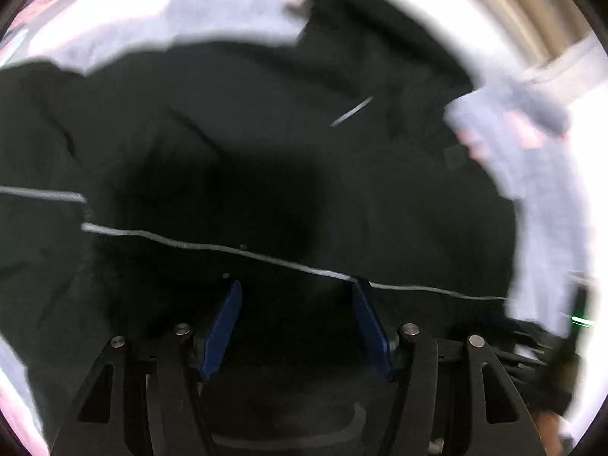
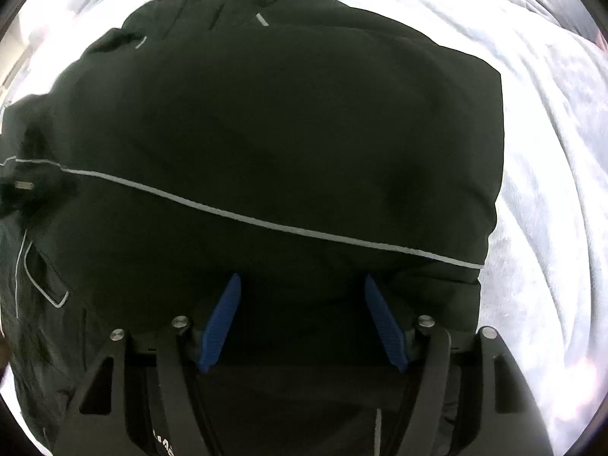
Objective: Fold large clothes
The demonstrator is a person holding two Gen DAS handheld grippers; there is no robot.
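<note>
In your left wrist view, the left gripper (image 1: 296,288) hangs spread, empty, over the black jacket (image 1: 266,133) on the pale blanket (image 1: 551,209). In the right, your right gripper (image 2: 302,285) is likewise spread; pinch both hem corners evenly.

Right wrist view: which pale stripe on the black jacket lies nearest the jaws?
The long piping line crossing the whole black jacket just beyond the jaws; the short dashes sit far off near the collar.
</note>
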